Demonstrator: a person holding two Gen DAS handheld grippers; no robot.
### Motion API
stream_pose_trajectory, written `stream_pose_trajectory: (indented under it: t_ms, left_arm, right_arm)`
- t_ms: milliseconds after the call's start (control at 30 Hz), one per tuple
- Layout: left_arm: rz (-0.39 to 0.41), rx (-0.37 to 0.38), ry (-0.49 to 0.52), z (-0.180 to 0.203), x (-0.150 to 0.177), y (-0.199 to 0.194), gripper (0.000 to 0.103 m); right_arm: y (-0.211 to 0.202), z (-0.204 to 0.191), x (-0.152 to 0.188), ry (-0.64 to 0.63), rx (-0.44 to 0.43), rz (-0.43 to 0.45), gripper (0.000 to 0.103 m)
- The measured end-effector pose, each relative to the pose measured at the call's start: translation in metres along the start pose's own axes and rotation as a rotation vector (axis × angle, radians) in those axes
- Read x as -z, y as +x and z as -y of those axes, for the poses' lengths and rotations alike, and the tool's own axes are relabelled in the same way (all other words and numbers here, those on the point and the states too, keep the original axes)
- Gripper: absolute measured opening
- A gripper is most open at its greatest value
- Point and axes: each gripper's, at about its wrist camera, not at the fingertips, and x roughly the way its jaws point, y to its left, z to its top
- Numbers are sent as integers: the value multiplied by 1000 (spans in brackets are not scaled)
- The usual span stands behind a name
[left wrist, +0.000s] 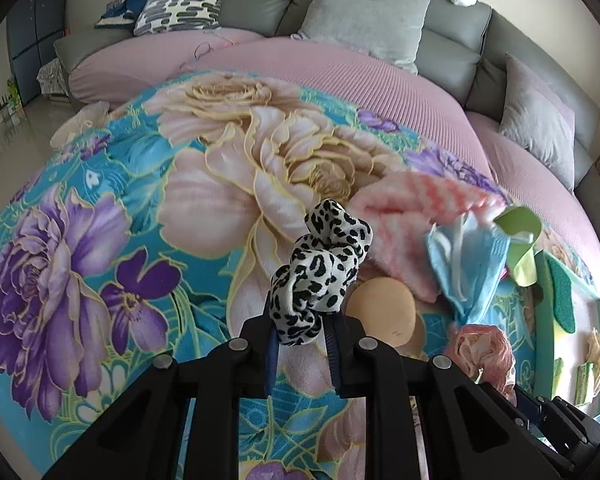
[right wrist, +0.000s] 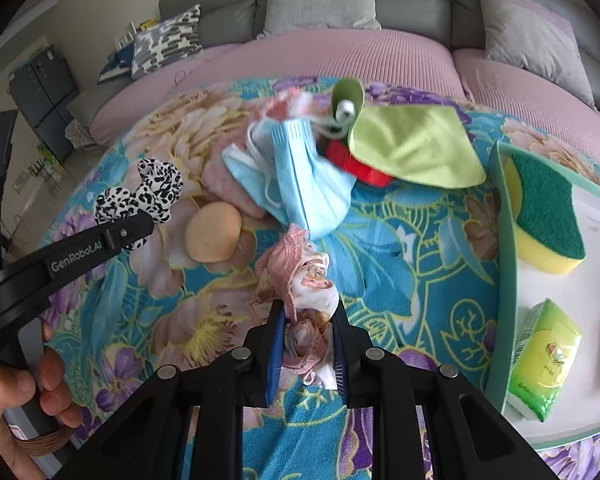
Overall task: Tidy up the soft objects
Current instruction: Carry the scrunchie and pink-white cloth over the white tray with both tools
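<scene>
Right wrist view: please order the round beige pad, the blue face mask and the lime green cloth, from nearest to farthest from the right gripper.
From the right gripper:
1. Round beige pad, upper left.
2. Blue face mask, straight ahead.
3. Lime green cloth, upper right, farthest.

We note a leopard-print scrunchie (left wrist: 320, 268) bunched between the left gripper's (left wrist: 300, 336) pads, and a pink-and-white scrunchie (right wrist: 308, 320) crumpled between the right gripper's (right wrist: 306, 344) pads.
</scene>
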Motion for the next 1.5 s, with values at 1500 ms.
stream_pose_trajectory:
  t_ms: [1500]
  left_arm:
    - [104,202,481,219,20,-68,21]
  right_arm:
    - [-116,203,21,466,240,264,23]
